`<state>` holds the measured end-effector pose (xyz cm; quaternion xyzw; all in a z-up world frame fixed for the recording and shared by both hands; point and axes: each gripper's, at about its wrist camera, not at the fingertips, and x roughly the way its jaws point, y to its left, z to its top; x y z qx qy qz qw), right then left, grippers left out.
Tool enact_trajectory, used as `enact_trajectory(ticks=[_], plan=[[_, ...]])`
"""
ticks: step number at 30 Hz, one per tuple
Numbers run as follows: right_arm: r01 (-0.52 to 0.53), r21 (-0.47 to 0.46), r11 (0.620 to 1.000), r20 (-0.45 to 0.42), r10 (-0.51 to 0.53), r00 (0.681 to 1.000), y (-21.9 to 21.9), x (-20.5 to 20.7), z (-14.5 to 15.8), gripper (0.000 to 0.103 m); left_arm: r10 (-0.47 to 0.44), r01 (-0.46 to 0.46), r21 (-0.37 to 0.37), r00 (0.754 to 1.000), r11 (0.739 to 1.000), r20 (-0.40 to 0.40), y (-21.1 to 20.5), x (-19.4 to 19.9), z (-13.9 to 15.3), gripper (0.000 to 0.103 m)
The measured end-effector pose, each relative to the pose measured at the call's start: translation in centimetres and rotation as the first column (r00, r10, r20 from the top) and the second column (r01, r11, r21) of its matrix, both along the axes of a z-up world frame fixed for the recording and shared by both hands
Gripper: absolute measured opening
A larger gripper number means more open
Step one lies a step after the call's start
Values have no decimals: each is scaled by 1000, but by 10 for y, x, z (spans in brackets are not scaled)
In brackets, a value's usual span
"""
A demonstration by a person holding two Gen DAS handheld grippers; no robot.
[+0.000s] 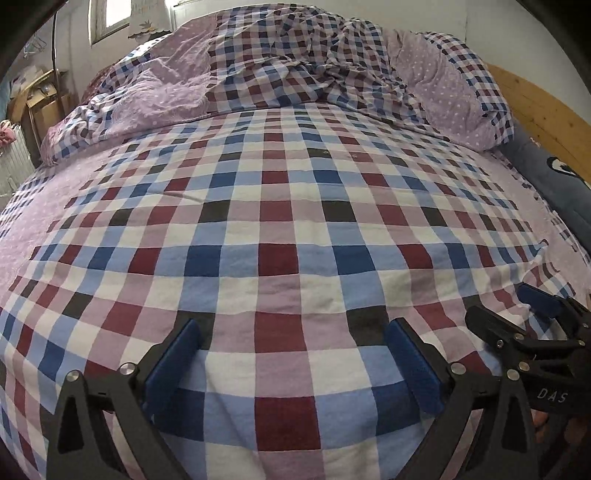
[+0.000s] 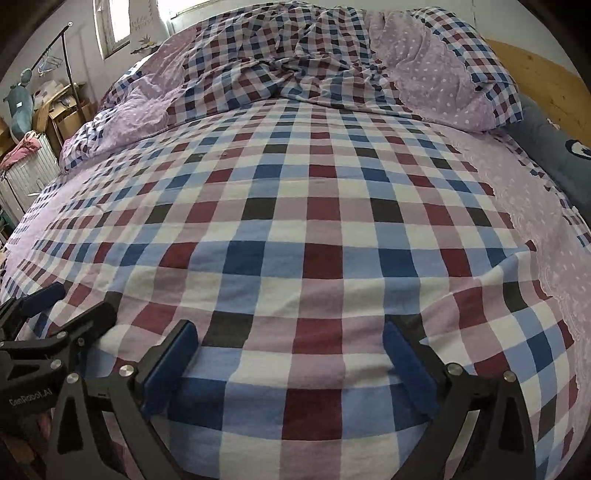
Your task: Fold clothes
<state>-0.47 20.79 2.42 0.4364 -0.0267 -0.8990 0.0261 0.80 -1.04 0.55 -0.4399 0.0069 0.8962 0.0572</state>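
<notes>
Two handheld grippers hang side by side over the near edge of a bed, both angled down toward it. The left gripper (image 1: 291, 354) has its jaws spread wide and released, with only the flat bedsheet showing between its blue pads (image 1: 173, 365). The right gripper (image 2: 291, 354) is equally wide open, also grasping nothing, its pads (image 2: 406, 369) close above the sheet; whether they touch the fabric cannot be told. Each gripper shows at the edge of the other's view, just beside it.

The checked sheet (image 1: 277, 221), in squares of dark red, blue, pale blue, lilac and white, is spread smooth across the mattress and fills most of both views. A lilac band with white dots (image 2: 532, 229) borders it on the right.

No separate garment can be made out on the sheet. The only loose fabric is a rumpled duvet (image 1: 295, 62) in the same check with a dotted lilac reverse, heaped along the far end of the bed. A pillow (image 2: 443, 74) in matching cloth lies at the far right, beside a wooden headboard (image 1: 543, 110) and a dark blue cushion (image 2: 554, 147).

At far left stand a clothes rail with hangers (image 2: 55, 59), a cluttered wooden shelf (image 1: 40, 99) and a white radiator (image 2: 22, 184). A small window (image 1: 107, 18) sits in the far wall.
</notes>
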Motion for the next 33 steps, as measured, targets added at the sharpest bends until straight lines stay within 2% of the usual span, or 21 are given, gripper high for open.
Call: enact_trajectory(ticks=[33], plan=[[17, 2, 1000, 4, -17, 1000, 1, -3, -1, 103, 6, -6, 6, 1000, 1000, -9, 1, 0, -2, 103]])
